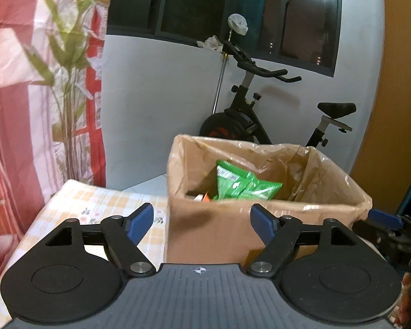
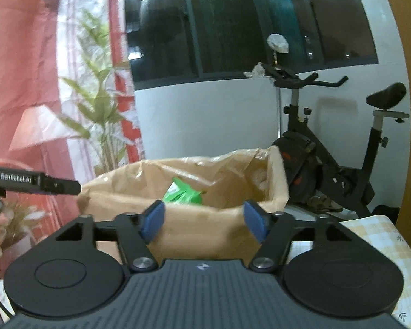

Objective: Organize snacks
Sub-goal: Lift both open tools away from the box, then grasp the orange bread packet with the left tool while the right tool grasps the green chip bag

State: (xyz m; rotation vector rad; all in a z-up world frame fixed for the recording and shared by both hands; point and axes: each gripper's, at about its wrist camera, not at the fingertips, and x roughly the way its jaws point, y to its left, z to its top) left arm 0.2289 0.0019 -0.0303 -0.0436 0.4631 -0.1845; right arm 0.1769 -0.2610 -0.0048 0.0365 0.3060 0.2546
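Your left gripper [image 1: 202, 223] has its fingers spread, nothing between them; right gripper [image 2: 204, 220] likewise released and empty. Both sit low centre in their views, just short of the near rim of the cardboard box [image 1: 205, 227]. Green snack packet [image 1: 242, 183] lies inside the plastic-lined box. Checked surface [image 1: 101, 200] shows lower left, uncluttered. Exercise bike [image 1: 263, 104] stands behind the box.
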